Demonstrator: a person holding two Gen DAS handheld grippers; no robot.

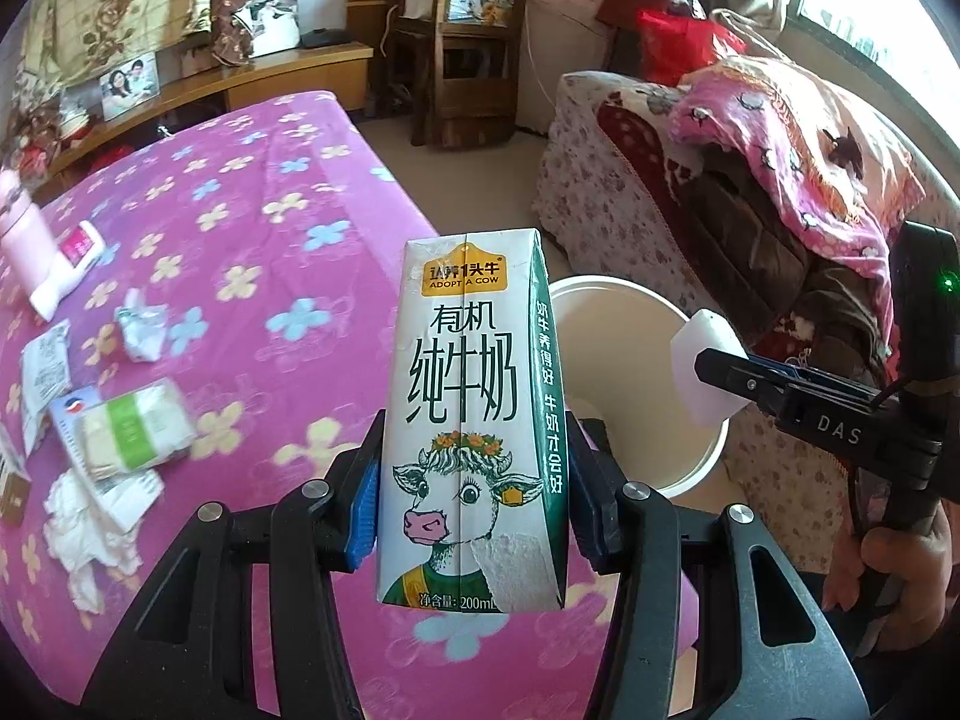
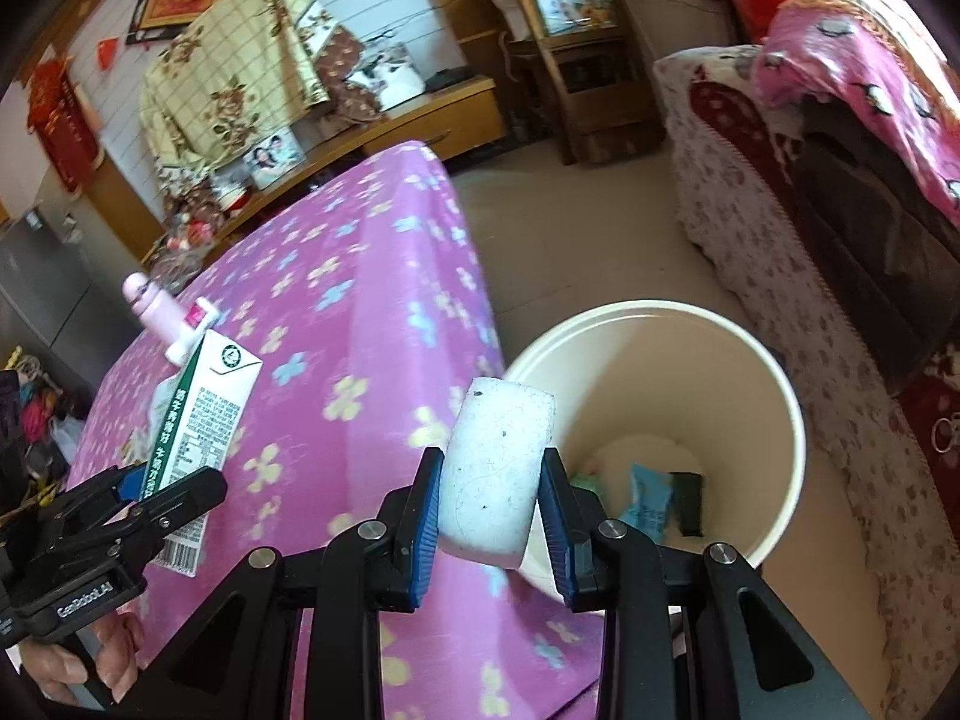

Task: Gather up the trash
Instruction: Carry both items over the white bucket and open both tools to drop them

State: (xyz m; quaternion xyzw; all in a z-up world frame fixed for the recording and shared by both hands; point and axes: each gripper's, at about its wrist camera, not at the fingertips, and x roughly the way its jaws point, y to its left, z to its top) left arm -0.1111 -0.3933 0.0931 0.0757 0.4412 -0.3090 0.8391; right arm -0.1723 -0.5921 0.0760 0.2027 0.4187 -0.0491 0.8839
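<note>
Black hand-held gripper [image 1: 474, 498], blue pads [image 1: 363, 516]

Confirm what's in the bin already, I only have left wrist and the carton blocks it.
Observer: From right wrist, the bin holds a light blue wrapper and a dark packet at the bottom.
Operator: Is the right gripper's foam held properly?
Observer: Yes. The right gripper is shut on the white foam block, blue pads pressing both sides.
Operator: Back of the carton?
Observer: The milk carton in the left gripper shows a barcode at its lower end, over the pink cloth.
</note>
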